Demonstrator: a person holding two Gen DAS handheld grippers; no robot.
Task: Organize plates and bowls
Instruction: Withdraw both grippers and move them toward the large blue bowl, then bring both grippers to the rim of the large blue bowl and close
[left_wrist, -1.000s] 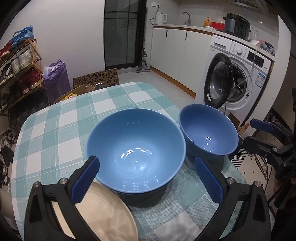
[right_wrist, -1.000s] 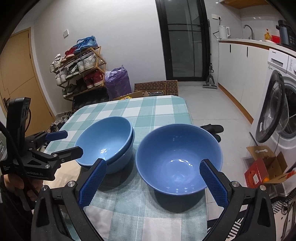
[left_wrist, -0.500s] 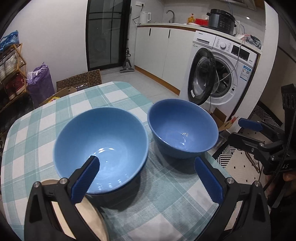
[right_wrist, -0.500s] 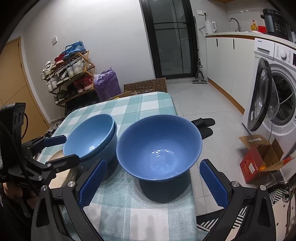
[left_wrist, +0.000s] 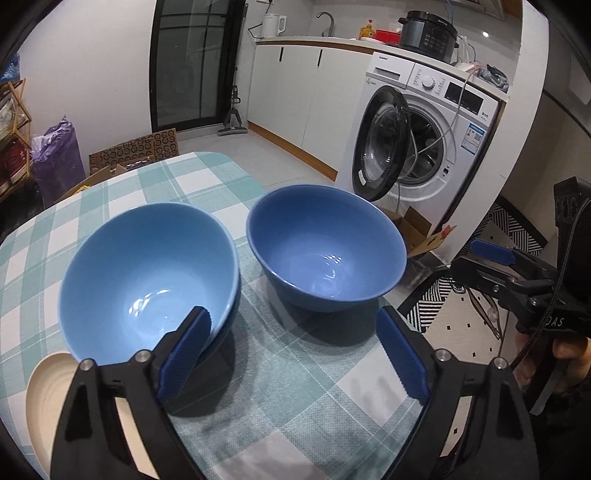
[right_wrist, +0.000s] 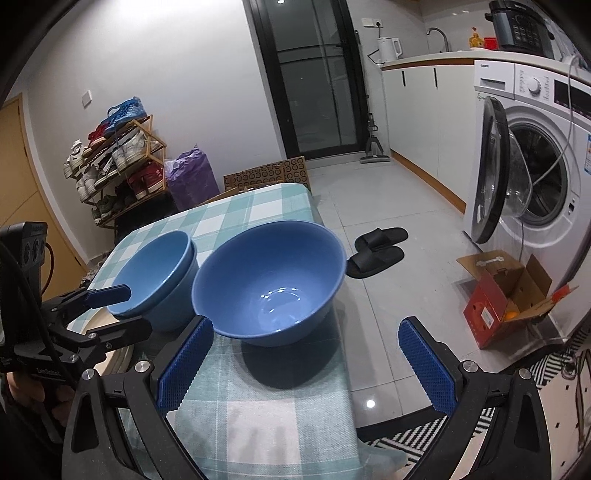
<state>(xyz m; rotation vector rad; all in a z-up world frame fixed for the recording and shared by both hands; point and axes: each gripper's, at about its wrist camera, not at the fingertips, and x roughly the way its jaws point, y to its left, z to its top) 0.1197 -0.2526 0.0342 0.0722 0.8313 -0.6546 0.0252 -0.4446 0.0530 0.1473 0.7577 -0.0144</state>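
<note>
Jaws of L gripper (left_wrist: 293, 334) had just narrowed, nothing clamped; R gripper (right_wrist: 306, 349) gaped, empty. Both swung toward single dark-blue bowl (right_wrist: 267, 286) right of stacked bowls (left_wrist: 147, 280) on table (left_wrist: 303, 391). Likely nesting next.

not much readable here tbh. the right gripper (left_wrist: 491, 254) body has white letters, looks like "das" with the start cut off. the left gripper (right_wrist: 110, 295) has a small white word on its body, maybe "genrobot.ai" but it's too blurry to be sure. the washing machine (left_wrist: 424, 147) has a brand mark and a blue sticker, both too small to read.
</note>
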